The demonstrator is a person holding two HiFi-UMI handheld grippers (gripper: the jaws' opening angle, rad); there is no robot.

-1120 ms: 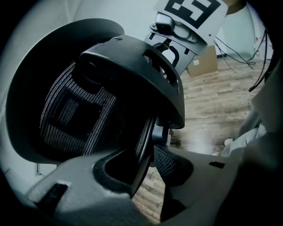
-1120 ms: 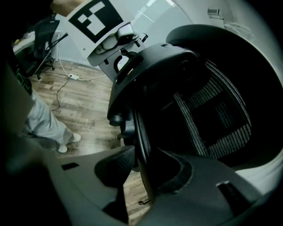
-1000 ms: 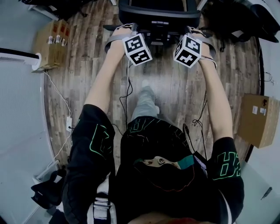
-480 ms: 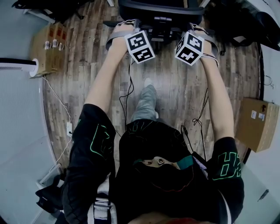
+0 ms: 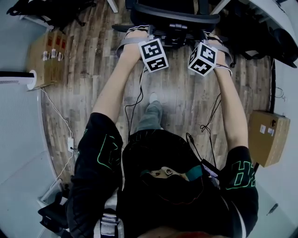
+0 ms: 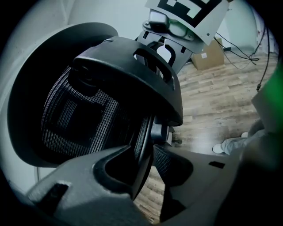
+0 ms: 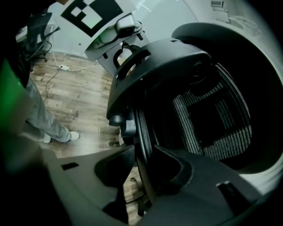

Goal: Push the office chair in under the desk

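The black office chair (image 5: 172, 14) stands at the top of the head view, its mesh backrest (image 6: 79, 119) facing me. My left gripper (image 5: 143, 31) straddles the backrest's left rim; in the left gripper view the rim (image 6: 143, 141) runs between the closing jaws, against both pads. On the right rim sits my right gripper (image 5: 210, 36), and the right gripper view shows the rim (image 7: 142, 132) pinched between its jaws (image 7: 143, 164). A pale desk edge (image 5: 277, 8) curves past the top right corner. The chair's seat and base are hidden.
Cardboard boxes stand on the wooden floor at the left (image 5: 46, 58) and the right (image 5: 267, 137). White cables and a power strip (image 5: 71, 144) run along the left wall. Dark bags (image 5: 51, 9) lie at the top left. The person's foot (image 5: 152, 100) is behind the chair.
The chair has rolled away from me toward the top of the view. Both grippers went with it on the backrest, and the person's foot has stepped forward.
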